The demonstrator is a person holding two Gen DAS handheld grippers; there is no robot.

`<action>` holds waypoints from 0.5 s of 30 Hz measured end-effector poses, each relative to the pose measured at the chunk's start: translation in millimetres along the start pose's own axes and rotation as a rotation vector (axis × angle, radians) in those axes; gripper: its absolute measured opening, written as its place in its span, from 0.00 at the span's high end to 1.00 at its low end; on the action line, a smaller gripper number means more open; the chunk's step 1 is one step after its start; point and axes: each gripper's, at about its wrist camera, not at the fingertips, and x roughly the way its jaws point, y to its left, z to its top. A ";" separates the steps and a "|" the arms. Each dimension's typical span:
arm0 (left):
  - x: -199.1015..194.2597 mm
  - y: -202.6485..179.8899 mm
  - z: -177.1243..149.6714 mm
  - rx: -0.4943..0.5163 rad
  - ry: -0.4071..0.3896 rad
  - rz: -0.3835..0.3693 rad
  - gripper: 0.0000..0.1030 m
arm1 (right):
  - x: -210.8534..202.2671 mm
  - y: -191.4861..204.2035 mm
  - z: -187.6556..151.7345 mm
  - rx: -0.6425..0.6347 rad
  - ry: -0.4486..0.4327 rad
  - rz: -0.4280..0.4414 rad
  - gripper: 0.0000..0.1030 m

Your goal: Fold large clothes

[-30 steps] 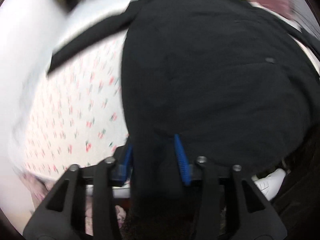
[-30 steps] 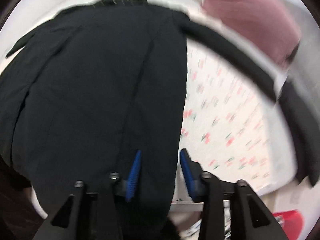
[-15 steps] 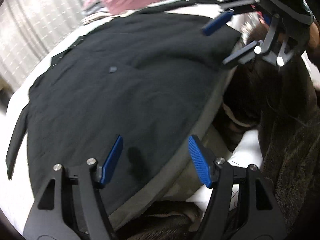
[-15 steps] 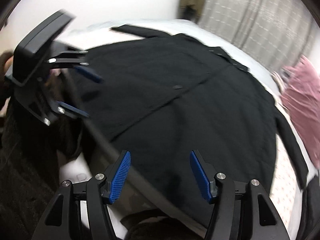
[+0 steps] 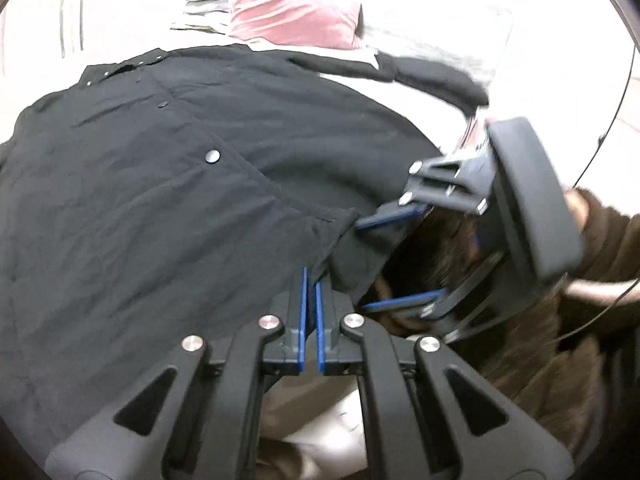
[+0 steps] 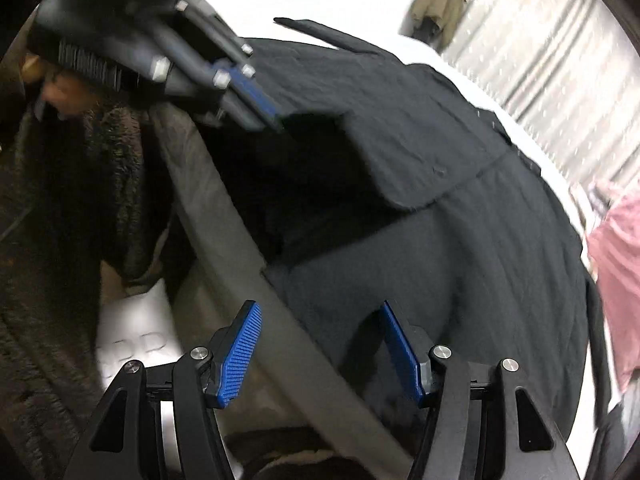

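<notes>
A large black buttoned coat (image 5: 168,208) lies spread over the bed, its sleeve (image 5: 424,74) stretched toward the far right. My left gripper (image 5: 311,278) is shut on the coat's near hem and lifts a flap of it. In the right wrist view the left gripper (image 6: 276,118) holds that lifted flap (image 6: 384,152) above the rest of the coat (image 6: 480,248). My right gripper (image 6: 320,344) is open and empty, its jaws wide over the hem at the bed's edge. It also shows in the left wrist view (image 5: 396,262), open beside the flap.
A pink garment (image 5: 296,20) lies at the far side of the bed, also at the right edge of the right wrist view (image 6: 616,280). A grey bed edge (image 6: 224,216) runs diagonally. A brown fleecy garment (image 5: 560,352) and a white pillow (image 6: 136,336) lie below it. Grey curtains (image 6: 560,64) hang behind.
My left gripper has closed on the coat's hem and raised a flap. My right gripper stays open and has come closer to the left one.
</notes>
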 end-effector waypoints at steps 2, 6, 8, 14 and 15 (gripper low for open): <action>-0.1 -1.3 -1.3 -0.013 -0.008 -0.020 0.96 | 2.4 0.5 5.5 -0.007 -0.015 -0.022 0.48; 1.1 -8.1 -2.0 0.009 -0.018 -0.035 0.96 | -0.3 -15.3 13.7 0.121 -0.041 0.174 0.94; 2.1 -7.5 -1.9 0.010 -0.021 -0.050 0.96 | -3.6 -23.2 16.5 0.177 -0.052 0.283 0.96; 29.6 -10.0 -9.8 0.064 0.148 -0.069 0.91 | -6.0 -3.0 13.8 0.131 0.036 0.508 0.98; 34.6 -12.1 -13.8 0.078 0.193 -0.075 0.84 | -9.4 -6.1 11.7 0.129 0.044 0.490 0.98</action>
